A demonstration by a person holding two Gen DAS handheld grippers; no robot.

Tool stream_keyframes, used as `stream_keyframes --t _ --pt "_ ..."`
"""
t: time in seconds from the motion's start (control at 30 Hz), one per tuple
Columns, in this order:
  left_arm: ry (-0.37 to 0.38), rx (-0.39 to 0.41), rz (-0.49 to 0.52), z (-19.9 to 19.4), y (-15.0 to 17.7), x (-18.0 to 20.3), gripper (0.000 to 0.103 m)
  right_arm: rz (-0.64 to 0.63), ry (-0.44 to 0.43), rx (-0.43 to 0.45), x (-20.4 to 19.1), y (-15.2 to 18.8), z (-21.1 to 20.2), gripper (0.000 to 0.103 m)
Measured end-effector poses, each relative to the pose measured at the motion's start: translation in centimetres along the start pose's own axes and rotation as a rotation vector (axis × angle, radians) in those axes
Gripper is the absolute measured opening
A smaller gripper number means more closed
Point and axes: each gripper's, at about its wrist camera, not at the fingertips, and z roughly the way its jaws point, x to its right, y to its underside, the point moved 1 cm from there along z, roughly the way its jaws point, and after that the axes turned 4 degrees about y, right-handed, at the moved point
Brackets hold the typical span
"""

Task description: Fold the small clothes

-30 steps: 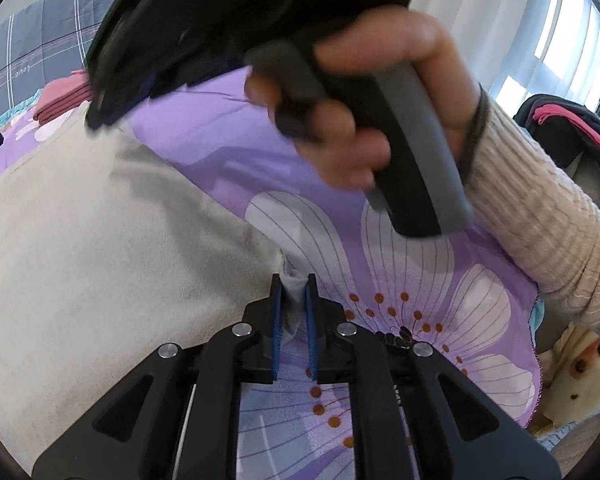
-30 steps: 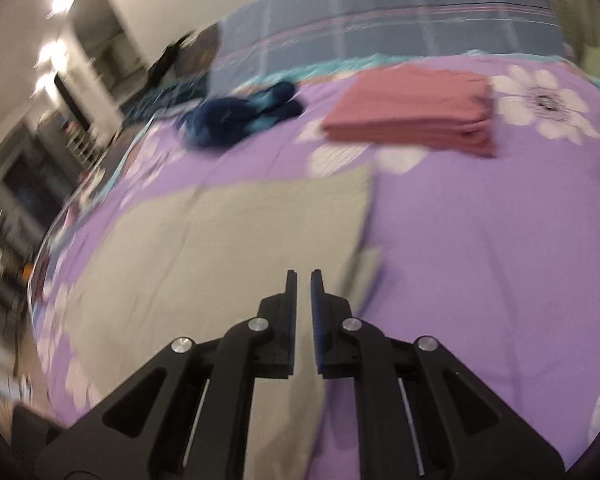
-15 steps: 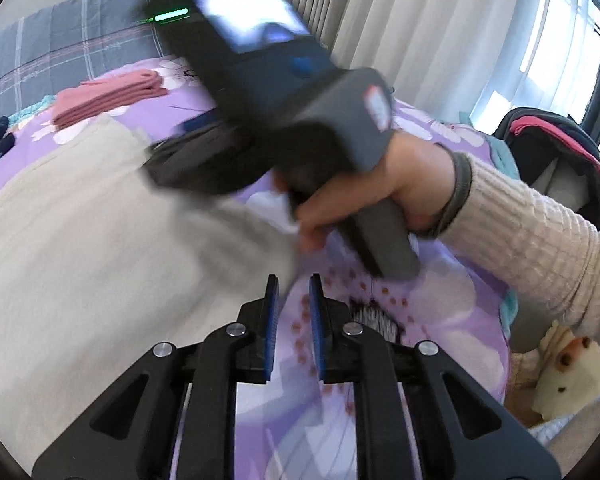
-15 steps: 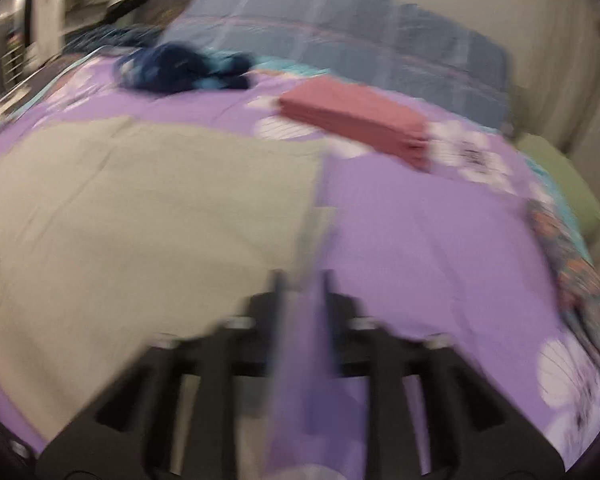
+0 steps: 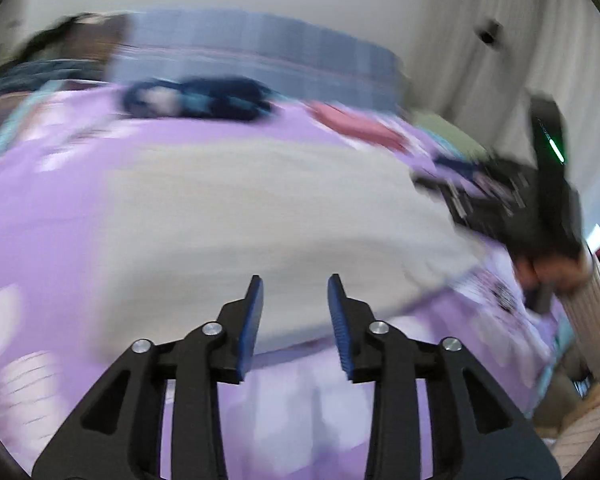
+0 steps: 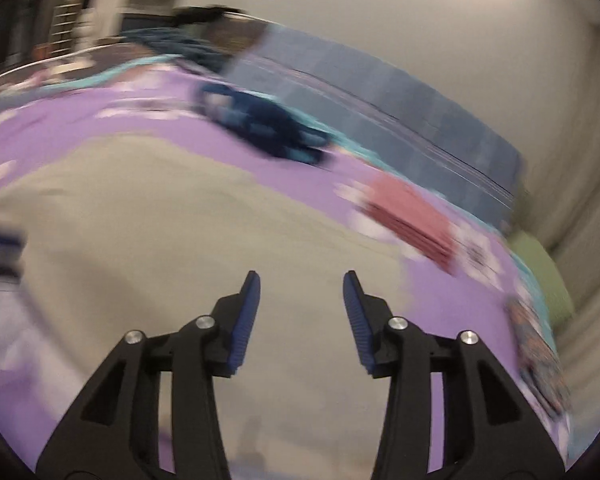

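Note:
A beige garment [image 5: 260,208] lies spread flat on the purple flowered bedspread [image 5: 60,208]; the right wrist view shows the same beige garment [image 6: 180,248]. My left gripper [image 5: 295,284] hovers over its near edge, jaws opening, nothing between them. My right gripper [image 6: 302,280] hangs above the cloth, jaws opening too, holding nothing. In the left wrist view the right gripper's body [image 5: 540,208] and the hand on it sit at the far right. Both views are blurred by motion.
A folded pink garment [image 6: 412,220] and a dark blue crumpled garment [image 6: 268,124] lie farther back on the bed. A grey-blue checked pillow [image 6: 400,112] lines the headboard side. A green cushion [image 6: 540,268] is at the right edge. A wall stands behind.
Both grippers let go of the beige garment's edge, opened, and swung away across the bed. The right hand, earlier close in front of the left camera, now sits at its far right.

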Motion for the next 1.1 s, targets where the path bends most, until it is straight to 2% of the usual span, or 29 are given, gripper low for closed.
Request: stream_keyframes --t 0.07,0.2,0.3,0.43,0.53,0.7,0.83,0.97,1.0,1.07,1.1 --pt "-0.094 0.048 -0.047 -2.9 0.6 -3.2 0.035 -0.059 -0.087 0.036 -3.8 -1.0 -1.2 0.046" --pt "-0.183 0.095 -0.153 -6.2 2.1 -8.2 0.035 -0.222 -0.243 0.157 -12.4 -2.4 -4.2 0.053" --pt "-0.214 0.112 -0.213 -7.4 3.2 -10.7 0.035 -0.341 -0.313 0.237 -17.2 -2.6 -6.2 0.057" --pt "-0.22 0.119 -0.245 -8.1 3.7 -12.8 0.035 -0.478 -0.311 0.273 -21.9 -2.3 -7.1 0.059" --pt "-0.2 0.119 -0.257 -8.0 3.9 -14.2 0.036 -0.542 -0.275 0.241 -24.0 -2.1 -5.9 0.059" --pt "-0.188 0.1 -0.241 -7.4 3.0 -15.9 0.036 -0.568 -0.183 0.193 -25.6 -2.1 -3.4 0.057" --pt "-0.177 0.106 -0.229 -7.0 2.2 -16.7 0.036 -0.56 -0.121 0.172 -26.3 -2.4 -1.9 0.04" --pt "-0.17 0.1 -0.235 -6.1 1.7 -17.3 0.04 -0.561 -0.11 0.161 -26.9 -2.9 -0.5 0.022" --pt "-0.165 0.095 -0.238 -5.8 1.5 -17.5 0.04 -0.569 -0.112 0.162 -27.1 -3.0 -0.4 0.005" --pt "-0.115 0.083 -0.247 -5.0 0.8 -17.8 0.041 -0.547 -0.142 0.162 -27.1 -3.2 -1.2 0.003" --pt "-0.075 0.075 -0.25 -4.6 0.4 -17.9 0.042 -0.514 -0.195 0.161 -26.6 -3.6 -1.8 0.003"
